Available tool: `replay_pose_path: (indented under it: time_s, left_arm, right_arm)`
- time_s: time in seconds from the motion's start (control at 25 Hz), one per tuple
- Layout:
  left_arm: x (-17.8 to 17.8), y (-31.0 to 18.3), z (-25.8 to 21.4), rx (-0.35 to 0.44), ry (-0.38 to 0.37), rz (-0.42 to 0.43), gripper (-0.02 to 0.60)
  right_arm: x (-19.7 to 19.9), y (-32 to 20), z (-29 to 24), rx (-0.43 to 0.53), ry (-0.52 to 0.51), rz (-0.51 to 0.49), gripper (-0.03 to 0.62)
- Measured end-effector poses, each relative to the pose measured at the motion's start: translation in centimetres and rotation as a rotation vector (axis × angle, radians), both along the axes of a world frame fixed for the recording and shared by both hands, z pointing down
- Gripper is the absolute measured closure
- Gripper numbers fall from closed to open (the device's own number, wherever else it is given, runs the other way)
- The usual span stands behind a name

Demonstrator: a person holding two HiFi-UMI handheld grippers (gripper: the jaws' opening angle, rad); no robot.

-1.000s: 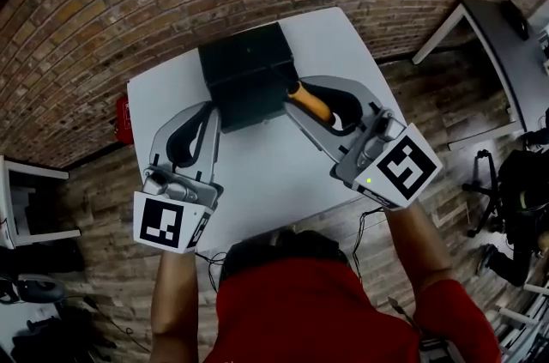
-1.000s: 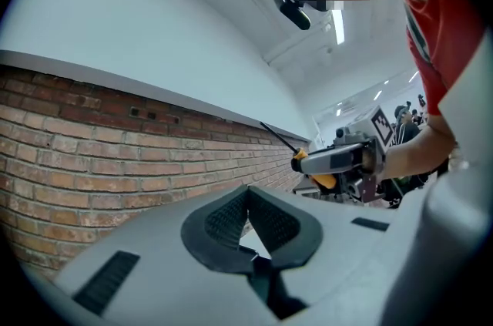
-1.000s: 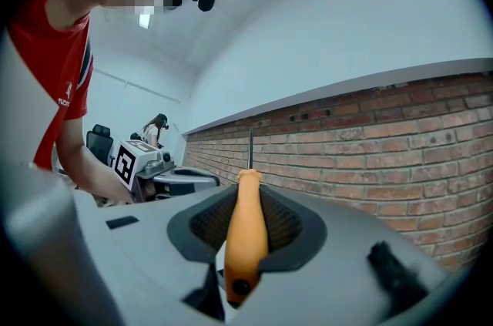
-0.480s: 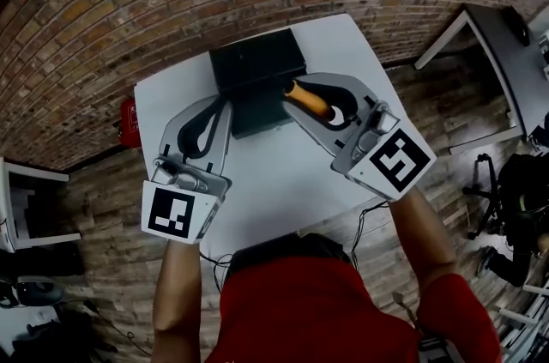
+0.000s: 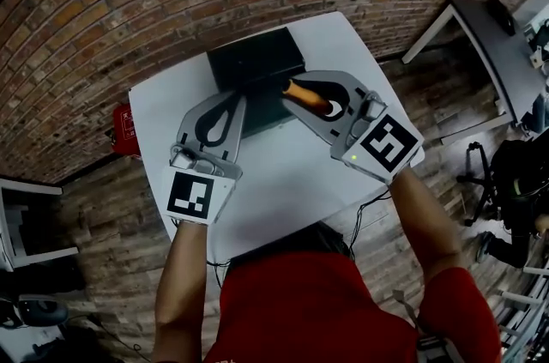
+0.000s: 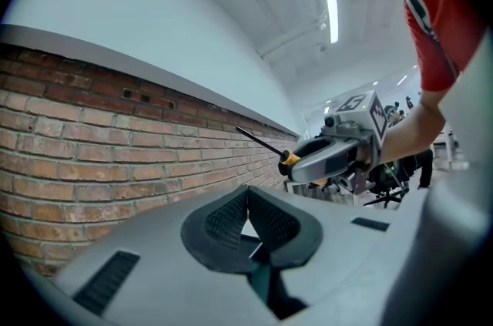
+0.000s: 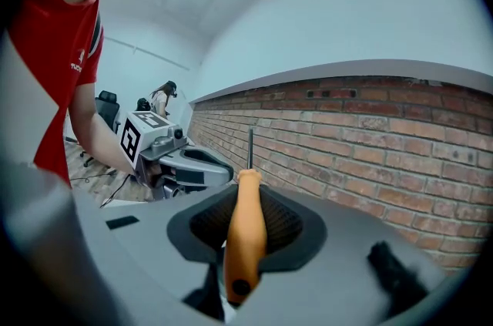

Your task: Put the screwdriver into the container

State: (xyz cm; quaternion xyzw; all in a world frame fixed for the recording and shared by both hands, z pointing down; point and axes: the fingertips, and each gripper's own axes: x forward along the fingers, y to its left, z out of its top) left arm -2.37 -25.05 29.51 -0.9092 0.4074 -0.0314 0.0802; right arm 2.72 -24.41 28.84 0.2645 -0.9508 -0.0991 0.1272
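Observation:
In the head view the black container stands at the far side of the white table. My right gripper is shut on the screwdriver by its orange handle, at the container's near right corner. In the right gripper view the handle lies between the jaws and the thin metal shaft points up towards the brick wall. My left gripper is shut and holds nothing, its tip at the container's near left edge. The left gripper view shows its jaws closed together and the right gripper beyond them.
A brick wall runs behind the table. A red object sits on the floor at the table's left edge. A grey desk stands to the right and a white stand to the left. Cables lie on the floor.
My left gripper has moved forward and to the right, closer to the container. The right gripper with the screwdriver has kept its place by the container's near right corner.

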Motion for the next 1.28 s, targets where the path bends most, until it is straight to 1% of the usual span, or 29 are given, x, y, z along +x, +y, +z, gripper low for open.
replay_pose_path:
  time_s: [0.16,0.36,0.48,0.64,1.04,1.28]
  left_arm:
    - [0.4,-0.4,1.2,-0.016,-0.004,0.025,0.568]
    - [0.4,-1.2,2.6,-0.04,-0.01,0.018,0.568]
    - [0.2,-2.0,3.3,-0.048,-0.012,-0.004,0.568]
    - [0.1,-3.0,4.8,-0.075,-0.019,-0.038,0.568]
    - [0.4,-4.4,9.1,-0.128,-0.037,-0.082,0.568]
    - [0.7,-5.1,11.2,-0.153,-0.031,-0.107,0.568]
  right_arm:
    - [0.1,-0.6,1.5,-0.001,0.054,0.001,0.497]
    - [0.4,-1.8,3.4,-0.027,0.112,-0.01,0.499]
    - [0.5,-2.9,4.5,-0.041,0.145,-0.027,0.499]
    - [0.7,-4.4,6.3,-0.05,0.214,-0.068,0.499]
    - [1.0,-6.9,12.8,-0.087,0.384,-0.158,0.497]
    - [1.2,-8.3,16.5,-0.12,0.47,-0.189,0.497]
